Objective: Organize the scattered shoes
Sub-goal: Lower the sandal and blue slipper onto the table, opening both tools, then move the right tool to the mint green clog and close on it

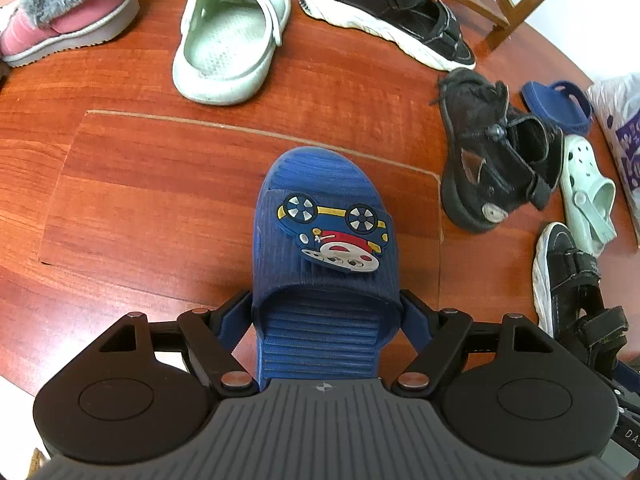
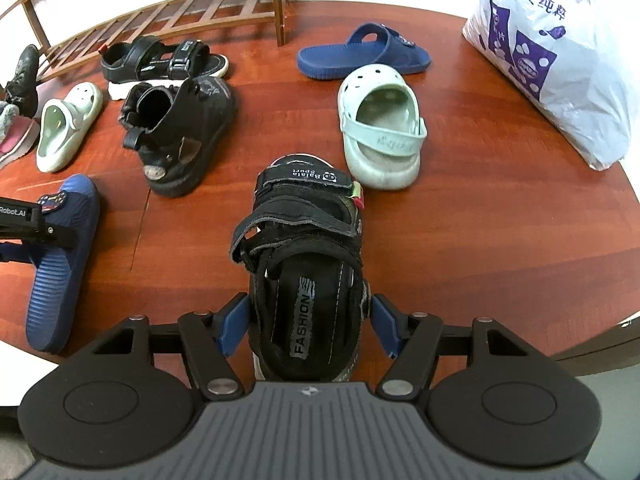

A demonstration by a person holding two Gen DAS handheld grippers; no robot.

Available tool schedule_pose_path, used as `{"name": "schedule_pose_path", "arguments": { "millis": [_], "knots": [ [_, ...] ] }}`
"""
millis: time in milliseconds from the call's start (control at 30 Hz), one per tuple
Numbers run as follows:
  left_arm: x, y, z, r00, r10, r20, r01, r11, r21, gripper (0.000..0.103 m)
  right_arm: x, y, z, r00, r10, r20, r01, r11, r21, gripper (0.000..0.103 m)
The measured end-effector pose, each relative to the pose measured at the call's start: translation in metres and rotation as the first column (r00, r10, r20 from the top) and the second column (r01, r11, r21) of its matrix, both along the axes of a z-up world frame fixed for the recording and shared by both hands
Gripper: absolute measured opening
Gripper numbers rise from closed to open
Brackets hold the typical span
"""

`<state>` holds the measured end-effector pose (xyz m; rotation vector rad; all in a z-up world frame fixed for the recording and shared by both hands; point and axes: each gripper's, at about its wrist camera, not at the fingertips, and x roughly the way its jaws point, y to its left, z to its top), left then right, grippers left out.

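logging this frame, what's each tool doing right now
left tool: shut on the blue car slide.
right tool: straddles the black strap sandal, grip cannot be told.

Black linkage arms, blue jaws (silver pivot screws), ribbed grey body

Reddish-brown wood grain across the floor [image 1: 160,184]. Ribbed royal blue on the slipper [image 1: 324,240], with a cartoon car patch in blue, yellow, red and white. At 12 o'clock, pale mint on the clog [image 1: 228,40]. At 11 o'clock, pink with grey fur on the boot [image 1: 60,12]. Black straps over a white sole on the sandal [image 2: 308,248], white "FASHION" lettering on its black insole. At 1 o'clock, white with purple print on the bag [image 2: 560,60].
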<state>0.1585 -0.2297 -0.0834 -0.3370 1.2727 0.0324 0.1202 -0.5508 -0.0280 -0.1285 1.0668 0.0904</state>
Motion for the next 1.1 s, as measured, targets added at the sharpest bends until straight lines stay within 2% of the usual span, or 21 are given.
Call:
{"name": "schedule_pose_path", "arguments": {
  "millis": [100,233,333,600,1100],
  "knots": [
    [0.000,0.000,0.000,1.000,-0.009,-0.008,0.009,1.000,-0.001,0.080,-0.006,-0.001,0.000,1.000,0.000,-0.004,0.000,1.000,-0.002,0.073],
    [0.001,0.003,0.001,1.000,-0.014,-0.016,0.014,1.000,-0.019,0.081,-0.007,0.005,0.006,1.000,0.021,0.011,-0.021,1.000,-0.016,0.092],
    [0.001,0.005,0.006,1.000,-0.022,0.000,0.022,1.000,-0.021,0.083,-0.007,0.010,0.013,0.999,0.039,0.028,-0.038,0.999,-0.027,0.100],
    [-0.005,0.017,0.028,0.998,-0.024,0.050,0.025,0.999,-0.019,0.085,-0.004,0.029,0.026,0.994,0.086,0.063,-0.084,0.996,-0.034,0.100],
    [-0.013,0.077,0.039,0.991,0.127,0.052,-0.127,0.992,0.005,0.085,0.004,0.075,0.040,0.977,0.181,0.109,-0.182,0.983,0.000,0.102]
  ]
}}
